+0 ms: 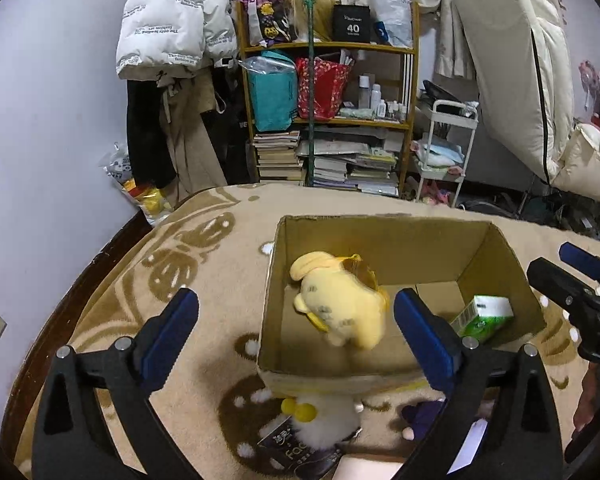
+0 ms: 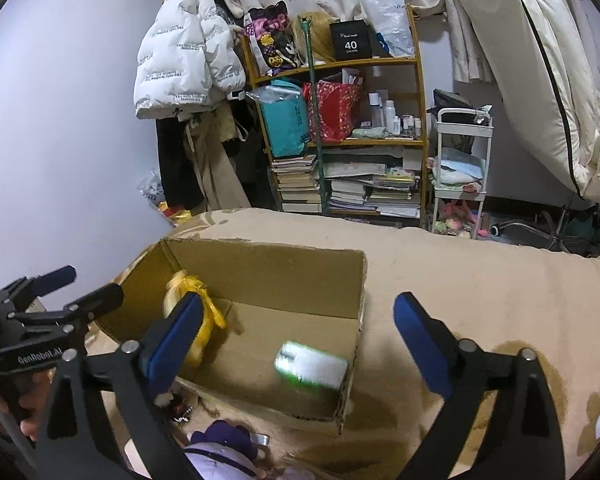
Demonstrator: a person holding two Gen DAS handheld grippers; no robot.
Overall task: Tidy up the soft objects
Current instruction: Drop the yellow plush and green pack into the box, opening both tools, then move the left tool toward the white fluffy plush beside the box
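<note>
Both grippers hang above a patterned beige blanket (image 1: 204,248) spread over what looks like a bed, and both sets of jaws are spread wide with nothing between them. The open cardboard box (image 1: 384,236) sits on the blanket directly ahead. Inside it, a yellow plush dog (image 1: 340,304) lies toward the box's left wall, blurred as if just dropped, and a green-and-white tissue pack (image 1: 484,318) rests in the near right corner.

The left gripper (image 1: 296,320) points straight at the box, over its near wall. The right gripper (image 2: 300,320) points at the box's right wall and near right corner.

The remaining soft things lie on the blanket just before the box's near wall, below the jaws: a white fluffy plush (image 1: 328,420) with a yellow pom-pom, closer to the left gripper, and a purple plush (image 2: 224,438), closer to the right. A dark packet (image 1: 300,456) lies against the white plush. The likely next reach is downward and back toward the holder, and the box's near wall stands between these toys and the inside.
</note>
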